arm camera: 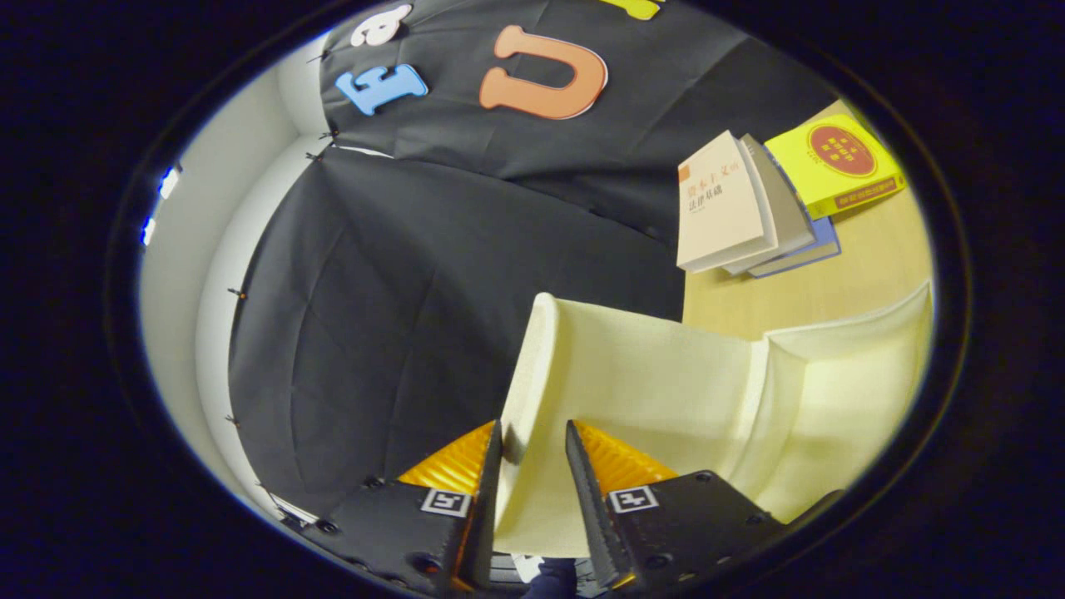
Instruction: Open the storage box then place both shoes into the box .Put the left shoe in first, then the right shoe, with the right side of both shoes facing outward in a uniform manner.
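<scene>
A: What were the gripper's (pixel 532 441) two fingers doing?

B: They were clamped on the edge of the storage box's lid (pixel 632 374), one finger on each face of that cream panel, with the edge running up between them.

A: And the storage box (pixel 840 408) itself?

B: One box, cream like the lid. Its wall and inside corner showed just beyond the fingers, off to the right, joined to the raised lid along a fold. The lid stood tilted up rather than lying flat.

A: What else was there?

B: Past the box, on the pale wooden table (pixel 874 258), lay four books: three in a fanned stack (pixel 732 208), a cream-covered one on top, a grey one under it and a blue one at the bottom, and a single yellow book (pixel 832 162) with a red round mark just beside them.

A: Any shoes?

B: I couldn't tell from what the box showed.
</scene>
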A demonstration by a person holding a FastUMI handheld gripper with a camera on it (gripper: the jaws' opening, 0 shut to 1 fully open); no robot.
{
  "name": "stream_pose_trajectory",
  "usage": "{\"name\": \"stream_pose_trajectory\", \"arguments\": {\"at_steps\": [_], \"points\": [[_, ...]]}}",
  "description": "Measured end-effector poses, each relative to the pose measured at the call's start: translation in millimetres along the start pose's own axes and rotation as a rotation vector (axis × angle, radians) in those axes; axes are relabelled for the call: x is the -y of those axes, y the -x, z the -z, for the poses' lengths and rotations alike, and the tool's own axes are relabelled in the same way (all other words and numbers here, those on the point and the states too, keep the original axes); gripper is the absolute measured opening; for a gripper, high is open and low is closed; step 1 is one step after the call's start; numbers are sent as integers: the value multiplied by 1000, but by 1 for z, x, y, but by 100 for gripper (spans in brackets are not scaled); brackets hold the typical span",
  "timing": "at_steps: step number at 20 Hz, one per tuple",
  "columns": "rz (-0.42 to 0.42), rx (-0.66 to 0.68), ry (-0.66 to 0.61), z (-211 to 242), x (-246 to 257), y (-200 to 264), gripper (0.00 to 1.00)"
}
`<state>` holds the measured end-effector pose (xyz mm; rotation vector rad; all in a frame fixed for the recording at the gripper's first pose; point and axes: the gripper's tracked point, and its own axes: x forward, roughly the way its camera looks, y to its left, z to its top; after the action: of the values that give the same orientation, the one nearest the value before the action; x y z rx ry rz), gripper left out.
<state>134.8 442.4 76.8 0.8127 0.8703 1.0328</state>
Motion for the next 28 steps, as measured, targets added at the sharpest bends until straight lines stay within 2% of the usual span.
{"name": "stream_pose_trajectory", "arguments": {"at_steps": [4, 5, 9, 14, 20, 28], "points": [[3, 38, 53, -7, 1, 9, 75], [0, 45, 69, -9, -1, 12, 79], [-22, 35, 131, -10, -12, 13, 89], [20, 15, 192, 1, -11, 18, 90], [205, 88, 333, 1, 42, 87, 94], [557, 252, 535, -11, 124, 242, 95]]}}
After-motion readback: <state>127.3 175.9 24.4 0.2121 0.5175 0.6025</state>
